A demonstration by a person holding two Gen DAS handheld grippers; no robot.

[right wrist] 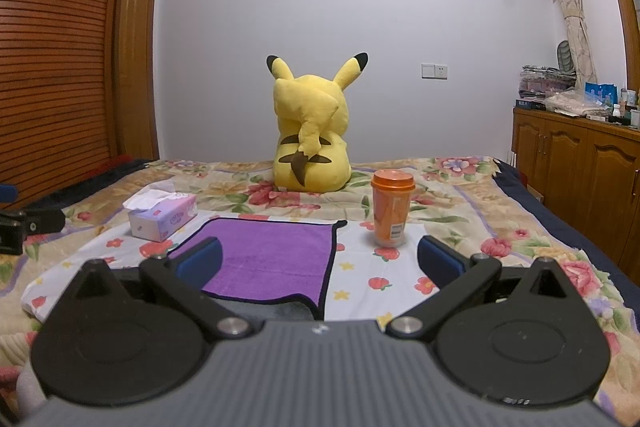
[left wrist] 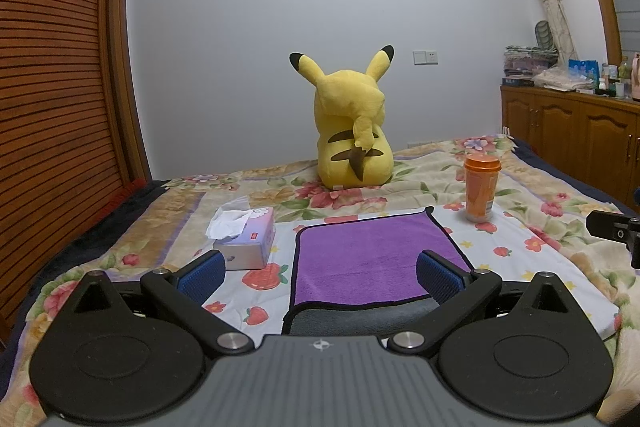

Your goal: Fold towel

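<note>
- The purple towel (left wrist: pixel 372 259) lies flat on a bed (left wrist: pixel 560 227) with a flowered cover, its near edge turned up showing a grey underside.
- The left claw (left wrist: pixel 320 273) hovers over the towel, blue fingers (left wrist: pixel 202 273) wide apart, holding nothing.
- The right claw (right wrist: pixel 320 261) is likewise spread and empty.
- Tissue box (right wrist: pixel 162 217) left of the towel, orange cup (right wrist: pixel 391 211) right, yellow plush toy (right wrist: pixel 312 135) behind.
- White wall (right wrist: pixel 260 7), wooden cabinet (right wrist: pixel 580 171) at right.
</note>
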